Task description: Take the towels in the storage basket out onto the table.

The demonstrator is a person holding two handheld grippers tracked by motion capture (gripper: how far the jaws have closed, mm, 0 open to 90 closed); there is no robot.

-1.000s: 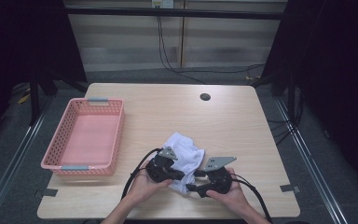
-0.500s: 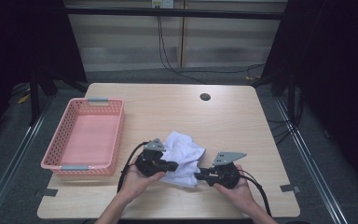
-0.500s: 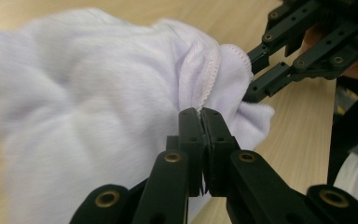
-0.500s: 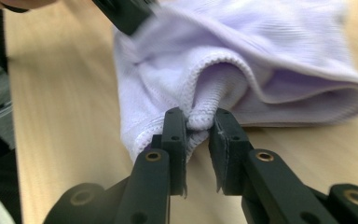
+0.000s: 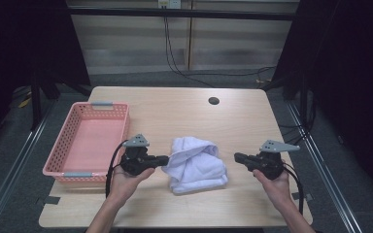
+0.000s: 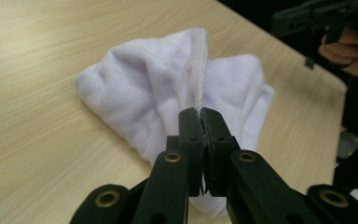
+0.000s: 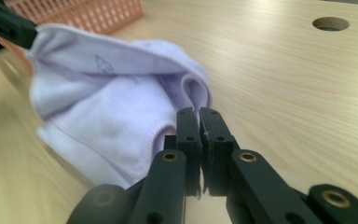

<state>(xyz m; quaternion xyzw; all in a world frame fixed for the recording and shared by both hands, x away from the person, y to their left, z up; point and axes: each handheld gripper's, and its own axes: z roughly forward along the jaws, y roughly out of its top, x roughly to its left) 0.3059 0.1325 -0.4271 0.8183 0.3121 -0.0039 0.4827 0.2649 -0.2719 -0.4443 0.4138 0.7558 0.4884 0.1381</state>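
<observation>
One white towel [image 5: 195, 164] lies crumpled mid-table, its hemmed edge pinched in the left tool [image 5: 163, 159]. The right tool [image 5: 237, 157] hangs apart, clenched on nothing. One pink basket [image 5: 89, 143] sits left on the pale wooden table [image 5: 184, 111], one round hole [image 5: 213, 101] far back; dark room around.

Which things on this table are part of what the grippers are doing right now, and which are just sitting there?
In the job:
white towel, crumpled mid-table
left gripper, jaws shut on the towel's hem
right gripper, jaws shut, apart from the towel

Lying about:
pink basket, left of the towel, untouched
round hole in the table top
</observation>
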